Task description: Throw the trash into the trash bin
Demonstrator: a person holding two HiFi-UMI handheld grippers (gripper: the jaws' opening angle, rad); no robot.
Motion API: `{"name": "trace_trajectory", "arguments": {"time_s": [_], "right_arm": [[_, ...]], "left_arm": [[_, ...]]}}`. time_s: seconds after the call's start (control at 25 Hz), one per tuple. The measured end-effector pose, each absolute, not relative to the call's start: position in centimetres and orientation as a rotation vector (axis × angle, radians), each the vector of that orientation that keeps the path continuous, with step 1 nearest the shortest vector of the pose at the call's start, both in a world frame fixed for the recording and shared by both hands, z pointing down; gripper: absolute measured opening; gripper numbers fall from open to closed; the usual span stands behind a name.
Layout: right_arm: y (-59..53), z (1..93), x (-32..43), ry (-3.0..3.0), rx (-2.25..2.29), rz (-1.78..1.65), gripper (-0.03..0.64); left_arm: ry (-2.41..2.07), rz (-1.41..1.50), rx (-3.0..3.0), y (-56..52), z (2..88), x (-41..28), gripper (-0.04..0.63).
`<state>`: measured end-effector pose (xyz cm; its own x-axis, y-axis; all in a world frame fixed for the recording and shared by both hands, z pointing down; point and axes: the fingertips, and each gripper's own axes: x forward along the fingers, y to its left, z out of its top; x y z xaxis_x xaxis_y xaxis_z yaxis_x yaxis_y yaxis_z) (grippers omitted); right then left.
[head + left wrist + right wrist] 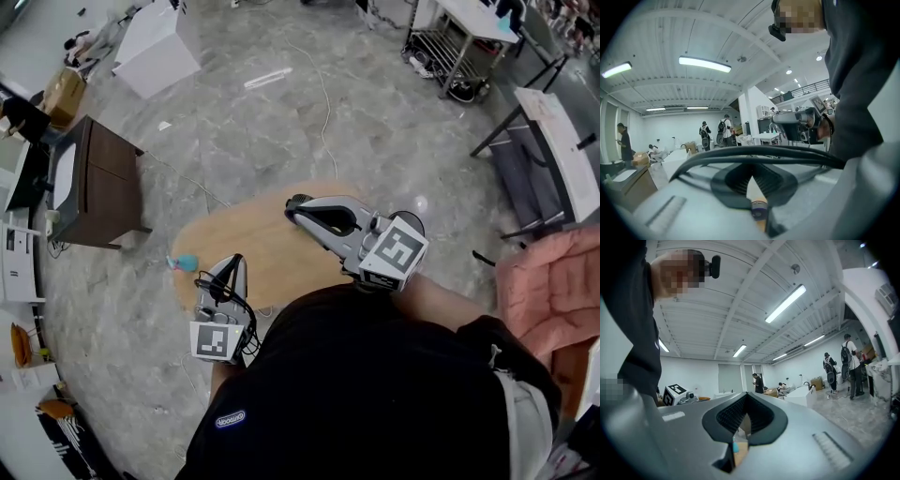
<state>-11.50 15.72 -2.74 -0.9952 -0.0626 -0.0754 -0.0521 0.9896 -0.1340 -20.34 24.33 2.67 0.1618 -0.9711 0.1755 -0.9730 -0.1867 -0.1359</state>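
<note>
Left tool (233, 262) and right tool (296, 205): both closed, nothing gripped, held over the wooden surface (267, 239). Small blue trash (184, 263) lies at the surface's left edge, untouched. I can't identify a bin. Looks not started: pick-up and drop both remain.

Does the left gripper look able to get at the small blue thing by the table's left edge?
Probably yes: the blue thing lies in the open just left of the left gripper, with nothing between them. The jaws look shut and would need opening first.
</note>
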Motion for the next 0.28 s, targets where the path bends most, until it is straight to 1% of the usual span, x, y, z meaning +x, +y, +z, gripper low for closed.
{"name": "trace_trajectory", "arguments": {"time_s": [0.28], "right_arm": [[15.4, -2.6, -10.1, 3.066, -0.138, -0.242, 0.029]], "left_arm": [[-1.955, 0.387, 2.423, 24.2, 3.0, -19.3, 0.0]]}}
